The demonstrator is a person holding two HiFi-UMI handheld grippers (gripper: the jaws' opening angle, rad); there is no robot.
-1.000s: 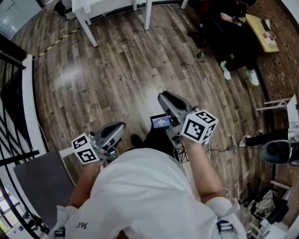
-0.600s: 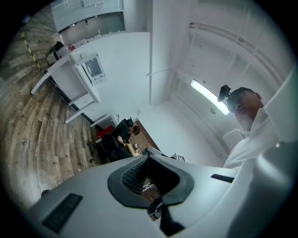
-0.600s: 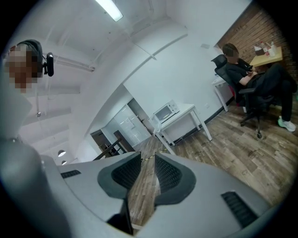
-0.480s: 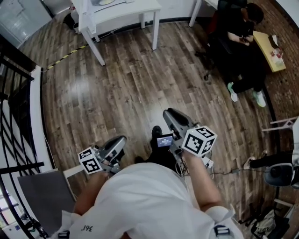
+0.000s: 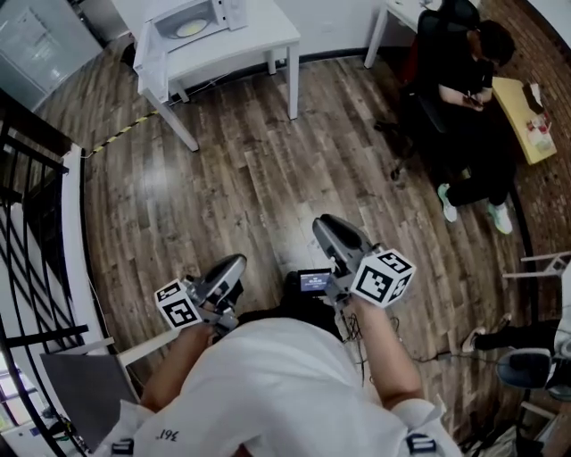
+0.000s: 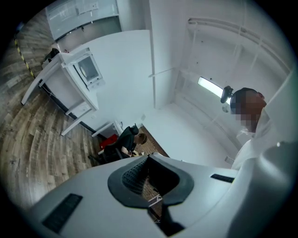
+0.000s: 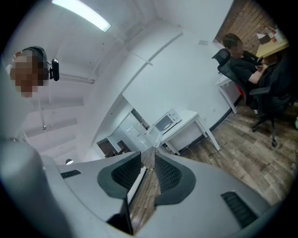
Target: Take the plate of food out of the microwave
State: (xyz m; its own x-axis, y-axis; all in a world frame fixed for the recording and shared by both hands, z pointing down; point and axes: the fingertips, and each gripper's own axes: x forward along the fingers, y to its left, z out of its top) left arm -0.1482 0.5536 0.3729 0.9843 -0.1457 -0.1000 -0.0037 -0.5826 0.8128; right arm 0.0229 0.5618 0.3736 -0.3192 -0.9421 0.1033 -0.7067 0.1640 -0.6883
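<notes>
On the white table [image 5: 259, 40] sits one white box-shaped microwave [image 5: 223, 12]. Its door [image 5: 150, 57] hangs open. Inside the microwave lies one round, pale yellow plate [image 5: 190, 28]; what is on it is too small to tell. The table has thin, straight legs and a flat, smooth top.

Well apart from the table, across a wide stretch of brown wooden floor [image 5: 268, 170] made of long planks, are the two claws. Both are smooth and grey, and both point toward the table.

The left gripper [image 5: 234, 265] is closed tight, with its bumpy dark pads [image 6: 132, 174] together and nothing between them. The right gripper [image 5: 323, 225] has its jaws a little apart, with a narrow gap that holds nothing. Only floor shows through the gap.

Each claw carries one cube with black and white squares, so there are two cubes: one [image 5: 178, 304] on the left and one [image 5: 384, 277] on the right.

To the right of the table, one person in dark clothes [image 5: 468, 67] sits on a black chair. To the left of the table runs a black railing [image 5: 27, 178] of thin bars.
</notes>
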